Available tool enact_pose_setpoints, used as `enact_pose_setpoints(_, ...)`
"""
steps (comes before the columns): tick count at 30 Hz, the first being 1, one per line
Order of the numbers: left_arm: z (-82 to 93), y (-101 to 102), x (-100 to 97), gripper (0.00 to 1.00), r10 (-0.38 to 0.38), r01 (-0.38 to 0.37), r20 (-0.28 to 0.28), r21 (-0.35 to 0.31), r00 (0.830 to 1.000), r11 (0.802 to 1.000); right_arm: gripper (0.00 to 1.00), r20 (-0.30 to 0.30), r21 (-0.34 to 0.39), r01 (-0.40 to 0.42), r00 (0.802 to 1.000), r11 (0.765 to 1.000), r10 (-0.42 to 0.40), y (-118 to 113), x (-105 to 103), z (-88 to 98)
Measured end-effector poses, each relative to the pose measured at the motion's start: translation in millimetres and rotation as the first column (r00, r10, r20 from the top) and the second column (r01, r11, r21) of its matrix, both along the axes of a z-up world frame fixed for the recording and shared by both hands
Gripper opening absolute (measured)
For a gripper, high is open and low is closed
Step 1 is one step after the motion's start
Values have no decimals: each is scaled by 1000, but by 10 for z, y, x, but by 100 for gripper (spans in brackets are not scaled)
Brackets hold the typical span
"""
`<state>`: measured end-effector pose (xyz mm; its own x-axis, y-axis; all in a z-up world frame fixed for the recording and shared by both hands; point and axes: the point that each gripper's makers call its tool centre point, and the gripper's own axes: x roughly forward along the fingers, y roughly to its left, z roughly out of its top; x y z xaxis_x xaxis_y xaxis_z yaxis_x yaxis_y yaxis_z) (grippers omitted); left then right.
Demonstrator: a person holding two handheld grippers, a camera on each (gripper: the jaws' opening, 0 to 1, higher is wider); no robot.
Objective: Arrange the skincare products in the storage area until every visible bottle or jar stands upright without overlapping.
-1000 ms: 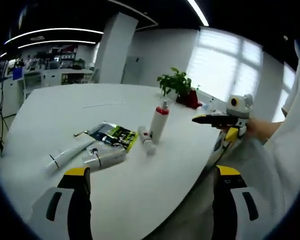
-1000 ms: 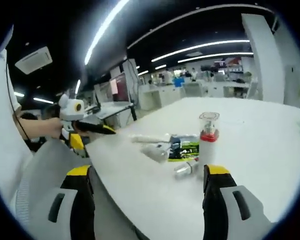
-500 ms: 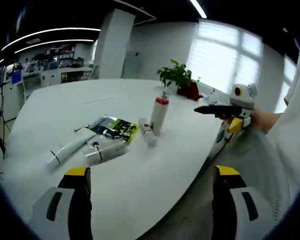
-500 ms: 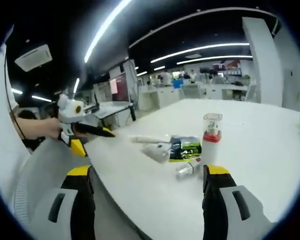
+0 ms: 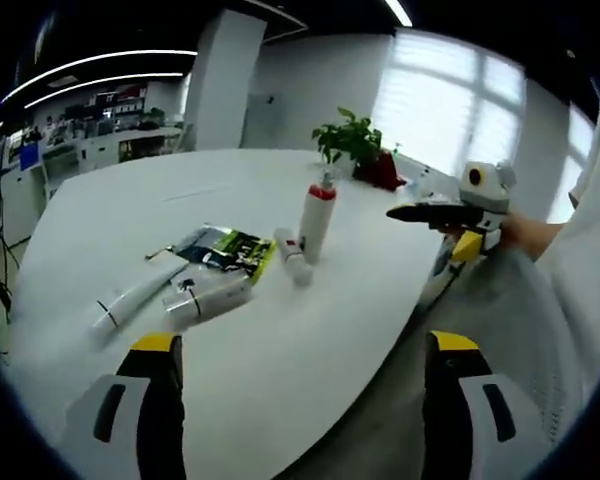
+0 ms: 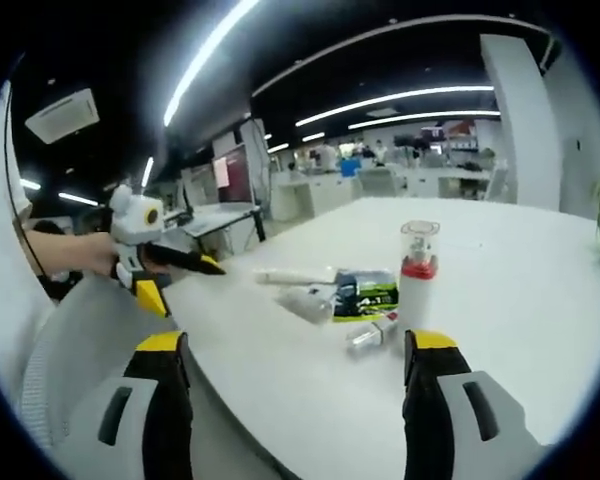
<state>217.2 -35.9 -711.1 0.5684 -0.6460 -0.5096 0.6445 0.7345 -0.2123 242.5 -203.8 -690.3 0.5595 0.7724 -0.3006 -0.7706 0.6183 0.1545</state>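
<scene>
In the left gripper view, the left gripper (image 5: 298, 400) hangs over the near edge of a white table (image 5: 310, 360), its two yellow-tipped jaws spread wide apart with nothing between them. Beyond the jaws, near the middle of the table, the skincare things lie in a loose cluster: a white pump bottle with a red collar (image 5: 316, 220) stands upright at the far right of the group, a small white tube (image 5: 293, 263) lies on its side touching or just beside the bottle's base, a green and black packet (image 5: 228, 252) lies flat to the left of that, a white bottle with a dark cap (image 5: 207, 301) lies on its side in front of the packet, and a long white tube (image 5: 133, 298) lies furthest left. A potted plant (image 5: 358, 155) stands at the far edge of the table. At the right, a person's hand holds the right gripper (image 5: 420, 212) above the table edge; its jaws look close together, though I cannot tell for sure from here. In the right gripper view, the right gripper (image 6: 292, 405) has its jaws wide apart and empty above the table's near edge. The pump bottle (image 6: 417, 270) stands upright beyond the right jaw, with the small tube (image 6: 366, 334) lying at its foot, the packet (image 6: 364, 295) behind, and the lying bottle (image 6: 302, 301) and long tube (image 6: 288, 277) further left. The left gripper (image 6: 205, 263) shows at the left, held in a hand.
</scene>
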Motion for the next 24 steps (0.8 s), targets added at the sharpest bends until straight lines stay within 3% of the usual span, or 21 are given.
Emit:
enact_pose_setpoints(9,-22,-235,276,86,-19,19,-22,-7,1000,1000,86,-9,-12,11,1000,1000,-11,2,-14,-2)
enact_pose_setpoints(24,-291,-780,610,71,-60,62,-39,53,997,997,84,-15,-43,23,1000,999,-23,-42,2,-66)
